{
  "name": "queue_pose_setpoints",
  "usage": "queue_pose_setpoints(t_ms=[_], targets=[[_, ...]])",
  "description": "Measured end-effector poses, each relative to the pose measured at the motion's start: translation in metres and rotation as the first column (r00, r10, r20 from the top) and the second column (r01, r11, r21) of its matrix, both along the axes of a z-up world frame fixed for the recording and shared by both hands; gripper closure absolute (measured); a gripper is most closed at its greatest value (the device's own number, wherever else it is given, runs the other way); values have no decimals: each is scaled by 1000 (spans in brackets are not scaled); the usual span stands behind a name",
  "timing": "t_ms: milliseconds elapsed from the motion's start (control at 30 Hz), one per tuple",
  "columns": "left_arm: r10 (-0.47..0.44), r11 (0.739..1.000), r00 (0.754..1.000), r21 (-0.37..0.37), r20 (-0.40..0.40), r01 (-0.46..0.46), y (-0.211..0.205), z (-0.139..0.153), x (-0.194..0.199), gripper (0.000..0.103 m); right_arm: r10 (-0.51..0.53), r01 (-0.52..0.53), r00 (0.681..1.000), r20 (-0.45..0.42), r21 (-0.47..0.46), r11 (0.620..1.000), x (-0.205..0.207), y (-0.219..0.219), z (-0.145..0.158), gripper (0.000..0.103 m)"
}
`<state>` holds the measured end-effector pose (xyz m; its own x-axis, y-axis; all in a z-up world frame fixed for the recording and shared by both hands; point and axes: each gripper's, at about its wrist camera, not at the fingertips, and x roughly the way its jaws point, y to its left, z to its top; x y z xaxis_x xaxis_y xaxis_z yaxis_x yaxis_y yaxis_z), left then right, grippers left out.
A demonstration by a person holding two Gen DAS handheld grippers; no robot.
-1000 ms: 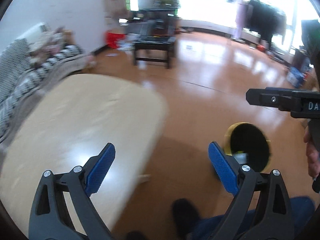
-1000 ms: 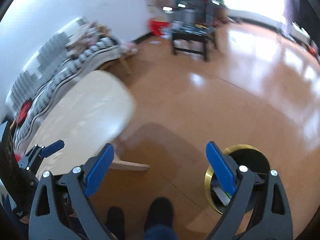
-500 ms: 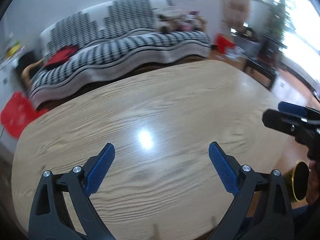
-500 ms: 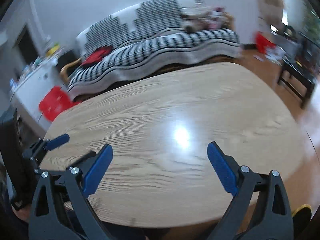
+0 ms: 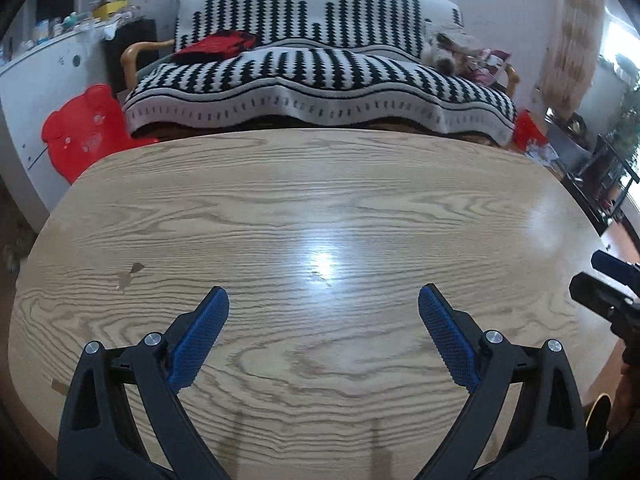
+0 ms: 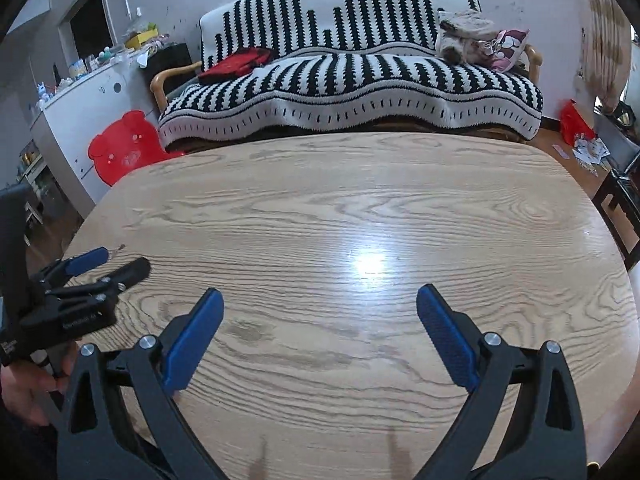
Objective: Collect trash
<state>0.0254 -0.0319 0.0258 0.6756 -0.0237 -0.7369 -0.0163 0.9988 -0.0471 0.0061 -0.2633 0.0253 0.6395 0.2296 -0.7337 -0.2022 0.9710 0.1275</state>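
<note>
Both grippers hover over the oval wooden table (image 5: 320, 208), side by side. The left gripper (image 5: 323, 328) has its 2 blue pads spread wide with nothing between them; the right gripper (image 6: 320, 330) is spread the same way. No trash shows on the tabletop. Only the left wrist view catches the yellow-rimmed black bin (image 5: 598, 420), a sliver past the table's right edge, its contents hidden. Only the right wrist view shows the doorway (image 6: 86, 16). A striped sofa (image 6: 352, 76) stands behind the table.
</note>
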Motion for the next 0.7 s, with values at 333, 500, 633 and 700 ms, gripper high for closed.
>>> queue_pose_setpoints(t_ms=[333, 500, 633, 700], targets=[[-2, 1000, 1000, -8, -8, 2, 1, -6, 2, 10, -37, 37, 999, -23, 9, 999, 9, -6, -7, 8], [1, 1000, 1000, -5, -1, -1, 0, -6, 0, 10, -44, 44, 998, -35, 19, 999, 5, -10, -8, 8], [11, 1000, 1000, -8, -3, -11, 0, -6, -1, 10, -43, 44, 998, -36, 22, 999, 3, -12, -8, 8], [14, 1000, 1000, -6, -3, -14, 0, -7, -1, 10, -41, 41, 999, -35, 17, 999, 1, -12, -8, 8]])
